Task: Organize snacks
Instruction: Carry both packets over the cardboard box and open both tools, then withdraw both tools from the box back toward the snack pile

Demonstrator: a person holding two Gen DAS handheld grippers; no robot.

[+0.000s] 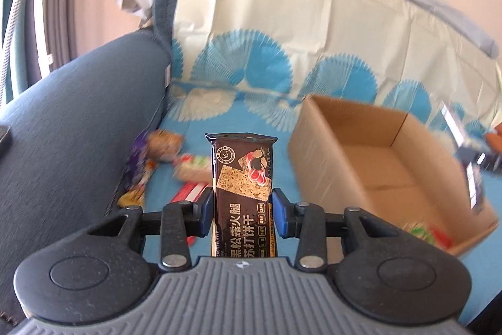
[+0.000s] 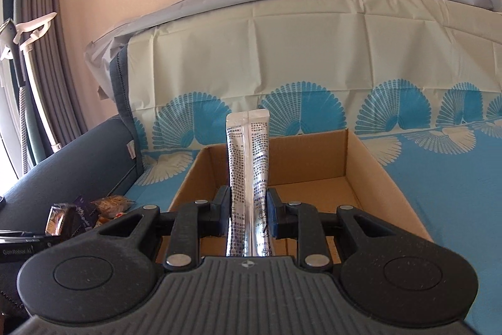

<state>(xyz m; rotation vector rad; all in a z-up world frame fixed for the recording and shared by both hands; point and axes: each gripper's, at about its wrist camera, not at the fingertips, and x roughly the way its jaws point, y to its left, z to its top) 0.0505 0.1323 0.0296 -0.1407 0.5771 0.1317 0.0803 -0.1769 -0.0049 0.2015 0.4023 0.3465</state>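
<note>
Above the open cardboard box (image 2: 370, 178), right tool (image 2: 248, 209) clamps a silver sachet (image 2: 248, 165)

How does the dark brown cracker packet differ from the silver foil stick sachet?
The dark brown cracker packet is wide, with a cracker picture; the silver foil stick sachet is narrow, with only small print. The packet is in the left gripper, the sachet in the right gripper. Both are clamped upright.
</note>
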